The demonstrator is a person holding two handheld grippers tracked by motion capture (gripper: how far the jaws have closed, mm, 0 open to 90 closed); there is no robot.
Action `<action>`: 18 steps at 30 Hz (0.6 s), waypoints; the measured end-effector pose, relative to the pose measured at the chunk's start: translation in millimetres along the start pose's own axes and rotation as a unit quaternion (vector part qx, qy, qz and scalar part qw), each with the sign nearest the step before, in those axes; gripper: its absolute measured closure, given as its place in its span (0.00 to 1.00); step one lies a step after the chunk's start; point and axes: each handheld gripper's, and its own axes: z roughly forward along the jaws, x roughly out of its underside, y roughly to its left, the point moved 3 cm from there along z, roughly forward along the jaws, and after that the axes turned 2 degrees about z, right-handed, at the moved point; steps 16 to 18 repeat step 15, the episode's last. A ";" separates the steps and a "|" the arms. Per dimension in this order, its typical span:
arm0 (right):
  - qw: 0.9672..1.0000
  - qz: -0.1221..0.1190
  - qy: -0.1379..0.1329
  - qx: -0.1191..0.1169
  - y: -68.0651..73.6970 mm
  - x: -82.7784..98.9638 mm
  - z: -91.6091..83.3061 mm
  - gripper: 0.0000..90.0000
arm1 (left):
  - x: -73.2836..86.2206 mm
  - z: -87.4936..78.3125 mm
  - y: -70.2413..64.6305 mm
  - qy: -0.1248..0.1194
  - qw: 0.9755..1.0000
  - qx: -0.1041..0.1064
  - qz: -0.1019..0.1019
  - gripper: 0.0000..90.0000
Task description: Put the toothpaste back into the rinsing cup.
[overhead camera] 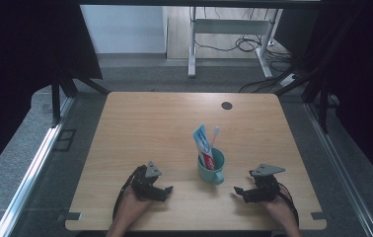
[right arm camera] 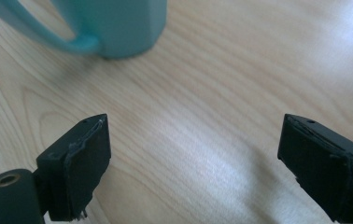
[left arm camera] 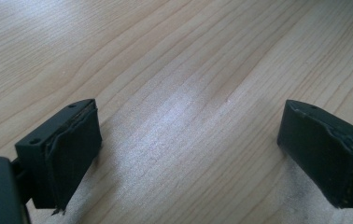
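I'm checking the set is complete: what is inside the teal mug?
In the teal mug stand a toothpaste tube and a toothbrush, both leaning and sticking out above the rim. Their lower ends and the mug's bottom are hidden by its wall.

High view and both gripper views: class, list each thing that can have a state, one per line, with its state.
Teal mug: upright on the table, handle toward the person.
Toothpaste tube: standing in the mug, leaning left.
Toothbrush: standing in the mug, head up.
Left gripper: open, holding nothing, low over bare wood.
Right gripper: open, holding nothing, mug ahead of it.
Table: bearing the mug.
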 end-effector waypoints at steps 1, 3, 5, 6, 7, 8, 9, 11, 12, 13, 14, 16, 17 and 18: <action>1.000 -0.001 0.003 0.002 -0.1 1.9 1.5 0.10 | 0.0 0.0 0.0 0.000 1.000 0.000 0.000 0.07; 1.000 -0.001 0.009 0.002 -0.2 5.3 4.1 0.10 | 0.0 0.0 0.0 0.000 1.000 0.000 0.000 0.07; 1.000 0.000 0.005 0.002 -0.3 8.1 4.9 0.10 | 0.0 0.0 0.0 0.000 1.000 0.000 0.000 0.07; 1.000 0.000 0.005 0.002 -0.3 8.1 4.9 0.10 | 0.0 0.0 0.0 0.000 1.000 0.000 0.000 0.07; 1.000 0.002 -0.001 0.001 -0.5 9.0 5.0 0.10 | 0.0 0.0 0.0 0.000 1.000 0.000 0.000 0.07; 1.000 0.001 -0.001 0.002 -0.4 9.1 4.9 0.10 | 0.0 0.0 0.0 0.000 1.000 0.000 0.000 0.07; 1.000 -0.001 0.000 0.006 0.0 9.2 5.0 0.10 | 0.0 0.0 0.0 0.000 1.000 0.000 0.000 0.07; 1.000 -0.003 0.001 0.009 0.8 9.3 5.3 0.10 | 0.0 0.0 -0.1 0.000 1.000 0.000 0.000 0.07; 1.000 -0.007 0.002 0.010 1.2 9.3 5.5 0.10 | 0.0 0.0 -0.1 0.000 1.000 0.000 0.000 0.07; 1.000 -0.006 0.002 0.010 1.2 9.5 5.5 0.10 | 0.0 0.1 -0.2 0.000 1.000 0.000 0.000 0.07; 1.000 -0.006 0.002 0.010 1.2 9.5 5.5 0.10 | 0.0 0.0 0.0 0.000 1.000 0.000 0.000 0.07; 1.000 -0.006 0.002 0.011 1.2 9.4 5.4 0.10 | 0.0 0.0 -0.1 0.000 1.000 0.000 0.000 0.07; 1.000 -0.006 0.002 0.011 1.2 9.4 5.4 0.10 | 0.0 0.0 -0.1 0.000 1.000 0.000 0.000 0.07; 1.000 -0.006 0.002 0.011 1.2 9.4 5.4 0.10 | 0.0 0.0 -0.1 0.000 1.000 0.000 0.000 0.07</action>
